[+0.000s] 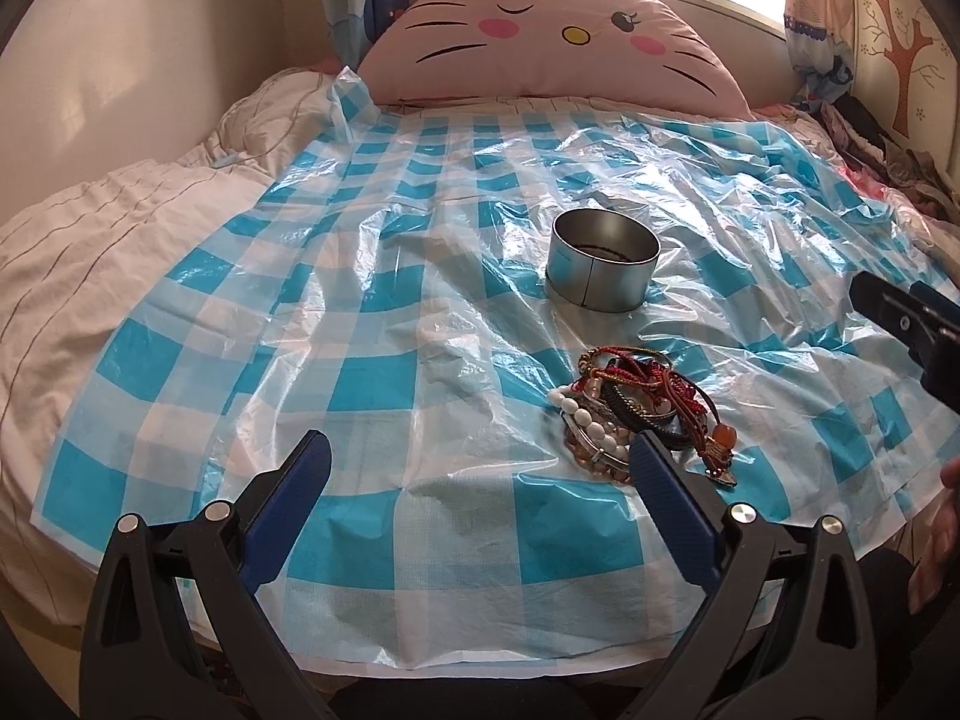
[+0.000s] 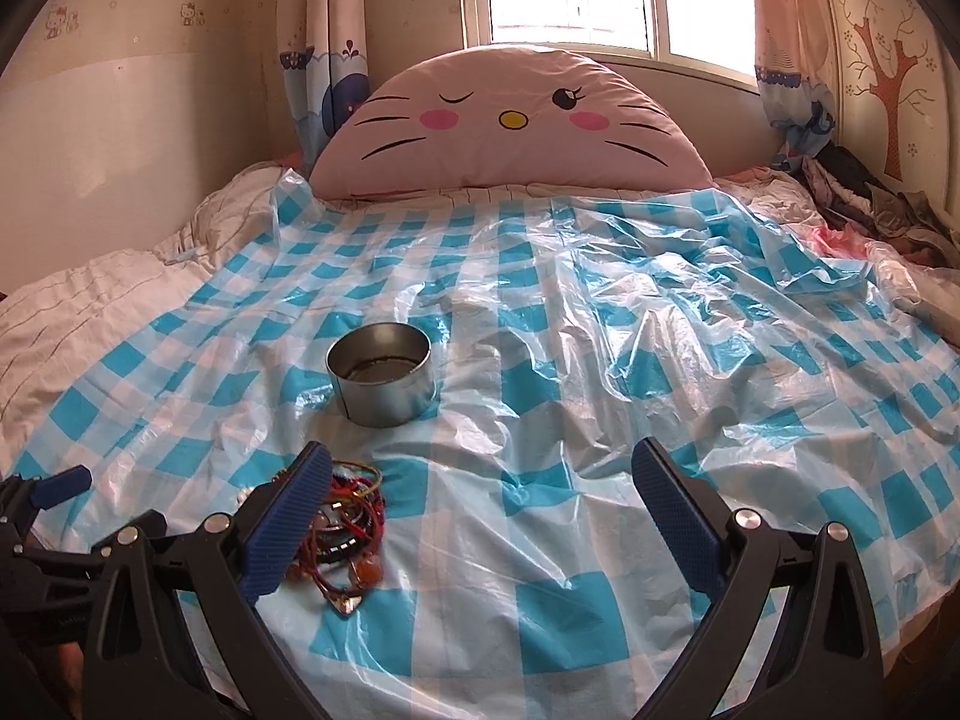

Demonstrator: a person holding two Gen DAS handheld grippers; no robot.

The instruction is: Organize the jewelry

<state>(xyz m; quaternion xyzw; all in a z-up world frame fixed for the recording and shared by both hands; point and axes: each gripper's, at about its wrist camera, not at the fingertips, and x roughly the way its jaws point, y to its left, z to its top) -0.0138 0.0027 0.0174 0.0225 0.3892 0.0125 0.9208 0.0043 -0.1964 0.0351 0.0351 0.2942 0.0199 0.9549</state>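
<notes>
Here we hold the left gripper (image 1: 480, 471) low over the bed, its fingers (image 1: 300, 480) spread wide with nothing between them but the blue-and-white checked plastic sheet (image 1: 372, 378). The pile of jewelry (image 1: 636, 414), a tangle of red cords, white beads and dark bangles, lies just beyond and slightly outside the tip of the right-hand finger, which covers the pile's near edge in this view; whether it touches we cannot tell. Farther ahead of that same finger stands the round metal tin (image 1: 603, 261), upright and open-topped, apart from the pile.

From the right wrist camera, we see the right gripper (image 2: 480, 471) likewise gaping, holding nothing, over bare sheet. The pile sits at its left-hand finger, partly hidden behind it and spilling to the inner side of the tip. The tin stands ahead of that finger, well clear of it. The left gripper shows at the far left edge. A pink cat-face pillow (image 2: 510, 126) leans at the head of the bed.
</notes>
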